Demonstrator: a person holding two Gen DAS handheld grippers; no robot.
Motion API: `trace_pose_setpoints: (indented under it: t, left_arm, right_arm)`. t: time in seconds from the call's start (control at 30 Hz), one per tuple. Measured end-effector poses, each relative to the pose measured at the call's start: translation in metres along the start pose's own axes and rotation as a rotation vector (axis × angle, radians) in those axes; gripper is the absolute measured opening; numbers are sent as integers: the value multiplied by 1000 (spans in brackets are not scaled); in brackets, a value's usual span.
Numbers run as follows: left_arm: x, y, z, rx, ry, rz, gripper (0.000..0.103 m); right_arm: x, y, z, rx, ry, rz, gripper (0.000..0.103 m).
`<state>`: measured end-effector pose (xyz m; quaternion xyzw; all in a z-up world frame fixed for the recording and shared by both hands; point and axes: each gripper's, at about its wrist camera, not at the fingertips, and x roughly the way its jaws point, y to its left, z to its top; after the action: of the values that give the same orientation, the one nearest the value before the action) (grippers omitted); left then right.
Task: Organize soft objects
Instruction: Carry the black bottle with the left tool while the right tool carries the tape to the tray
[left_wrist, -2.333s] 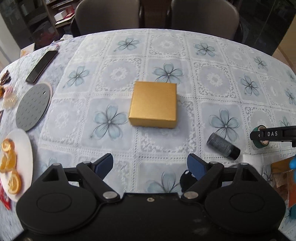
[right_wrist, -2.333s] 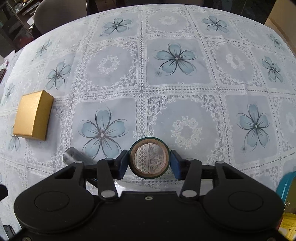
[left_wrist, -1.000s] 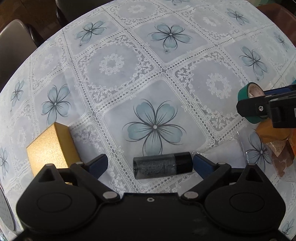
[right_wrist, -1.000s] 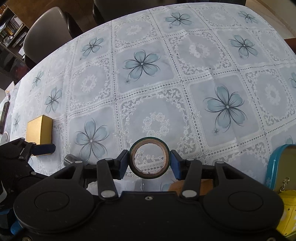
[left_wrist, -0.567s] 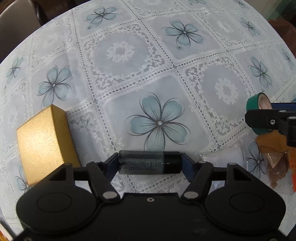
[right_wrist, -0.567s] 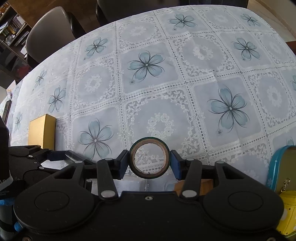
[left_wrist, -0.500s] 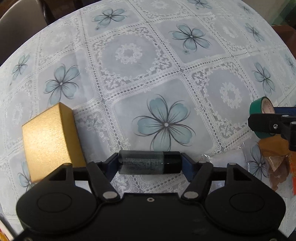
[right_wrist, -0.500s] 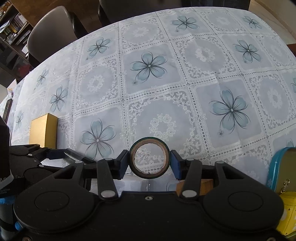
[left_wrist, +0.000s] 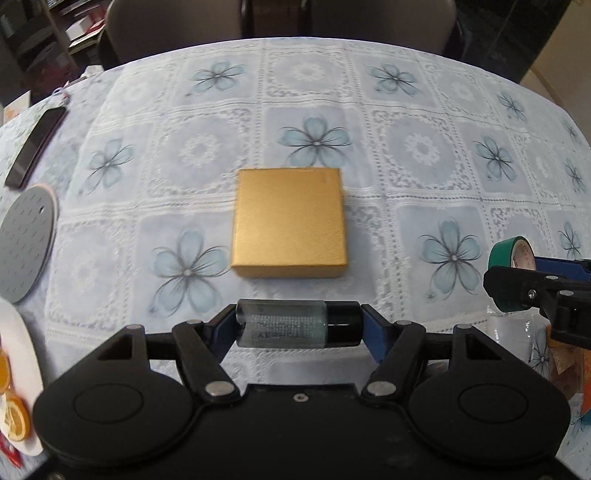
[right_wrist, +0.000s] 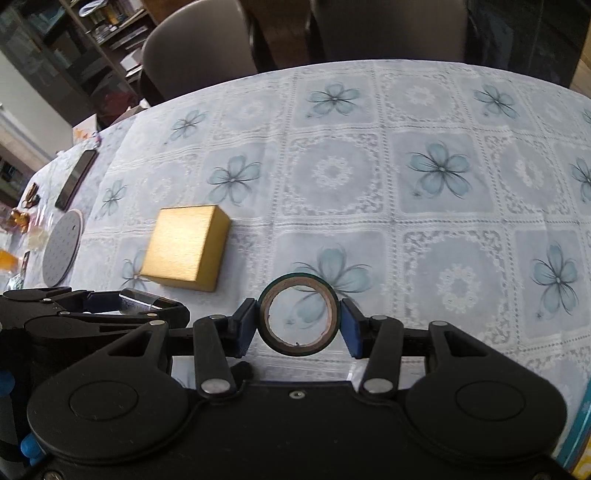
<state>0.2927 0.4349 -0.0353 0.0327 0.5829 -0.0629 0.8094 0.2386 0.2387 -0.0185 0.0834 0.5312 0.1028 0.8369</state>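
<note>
My left gripper (left_wrist: 299, 325) clamps a dark glitter bottle (left_wrist: 297, 324) crosswise, with the gold box (left_wrist: 289, 221) on the tabletop (left_wrist: 424, 177) at twelve o'clock. My right gripper (right_wrist: 298, 325) pinches a green tape roll (right_wrist: 298, 319), gold box at ten o'clock.

The left gripper (left_wrist: 298, 325) points steeply down at the gold box (left_wrist: 289, 221) and hangs just on the near side of it, above the cloth. Its blue pads (left_wrist: 371, 334) press on the two ends of a small bottle (left_wrist: 297, 324), which lies crosswise between them. The right gripper (right_wrist: 298, 320) is to the right of the box and a little nearer than it, also tilted down. Its pads (right_wrist: 351, 328) clamp a tape roll (right_wrist: 298, 319) at the sides, the roll standing on edge with its hole facing the camera. The two grippers are side by side, near each other but apart.
</note>
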Motion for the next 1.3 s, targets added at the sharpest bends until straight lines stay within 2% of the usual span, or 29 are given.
trace_pose_setpoints:
  t: [0.33, 0.5, 0.63, 0.83, 0.97, 1.3]
  left_arm:
    - [-24, 66, -67, -163, -3, 48, 67]
    - [-37, 75, -98, -201, -8, 65, 67]
    - [-42, 72, -122, -215, 2, 62, 67]
    - [-52, 48, -152, -216, 23, 53, 67]
    - [-59, 15, -162, -198, 33, 30, 67]
    - [-84, -105, -152, -110, -22, 8, 67]
  right_arm:
    - [6, 79, -30, -180, 63, 98, 48]
    - [-3, 96, -56, -239, 110, 133, 48]
    - [-14, 94, -77, -242, 139, 153, 48]
    - [-34, 69, -107, -226, 174, 162, 48]
    - [-47, 38, -120, -198, 172, 135, 48]
    - [-100, -91, -132, 10, 46, 92, 49]
